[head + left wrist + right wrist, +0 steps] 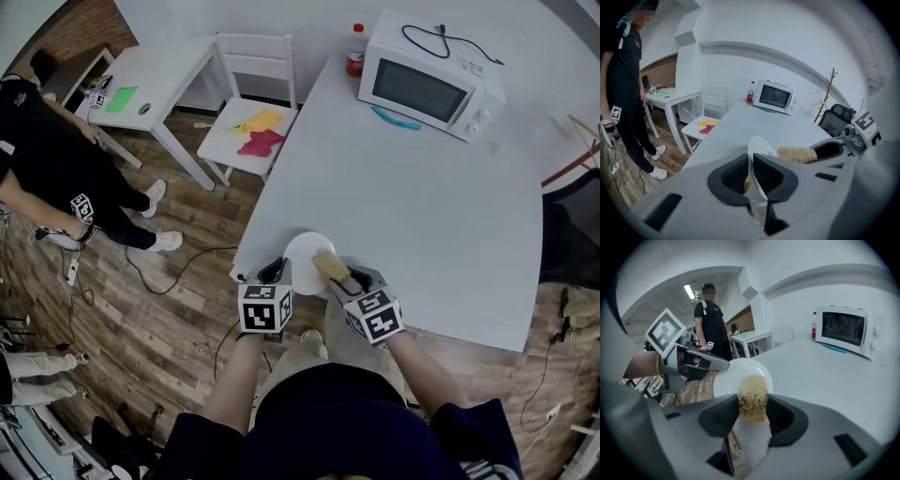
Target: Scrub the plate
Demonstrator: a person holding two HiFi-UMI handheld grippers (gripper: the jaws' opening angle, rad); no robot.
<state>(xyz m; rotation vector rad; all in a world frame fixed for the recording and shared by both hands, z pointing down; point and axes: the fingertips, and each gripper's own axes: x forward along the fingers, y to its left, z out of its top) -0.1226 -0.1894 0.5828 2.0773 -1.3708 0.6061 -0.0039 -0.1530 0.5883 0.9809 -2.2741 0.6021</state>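
My left gripper point(751, 171) is almost closed, its jaws pinching the rim of the white plate point(305, 255), which I see edge-on between the pads. The plate is at the near edge of the white table point(422, 216), right in front of me. My right gripper point(753, 416) is clamped tight on a tan, fibrous scrubber point(753, 397) — its bristly end lies against the plate's face, on the side nearer that gripper. The microwave point(427, 80) stands at the table's far end — well apart.
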